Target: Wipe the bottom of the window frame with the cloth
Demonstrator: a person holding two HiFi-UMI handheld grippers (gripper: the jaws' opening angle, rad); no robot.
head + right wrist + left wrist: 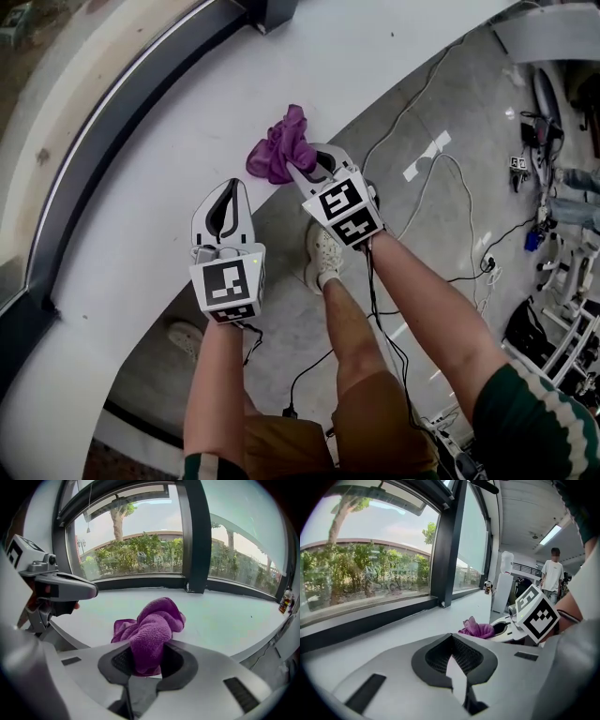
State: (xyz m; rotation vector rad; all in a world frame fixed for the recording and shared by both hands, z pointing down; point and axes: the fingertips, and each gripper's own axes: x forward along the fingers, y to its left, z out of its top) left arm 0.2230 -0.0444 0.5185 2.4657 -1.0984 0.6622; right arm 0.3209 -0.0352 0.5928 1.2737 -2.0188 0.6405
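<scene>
A purple cloth (279,150) lies bunched on the white sill (141,234), and my right gripper (300,169) is shut on its near end. In the right gripper view the cloth (152,625) fills the gap between the jaws of the right gripper (147,646) and spills forward onto the sill. The dark bottom of the window frame (122,122) runs along the sill's far side, a good way beyond the cloth. My left gripper (230,187) hovers over the sill to the cloth's left, shut with nothing in it (451,638). From there the cloth (478,629) shows to the right.
A dark upright window post (194,536) meets the frame to the right of the cloth. The sill's curved edge (281,202) drops to a grey floor with cables (422,187), my legs and shoes (323,258). A person (553,576) stands far back in the room.
</scene>
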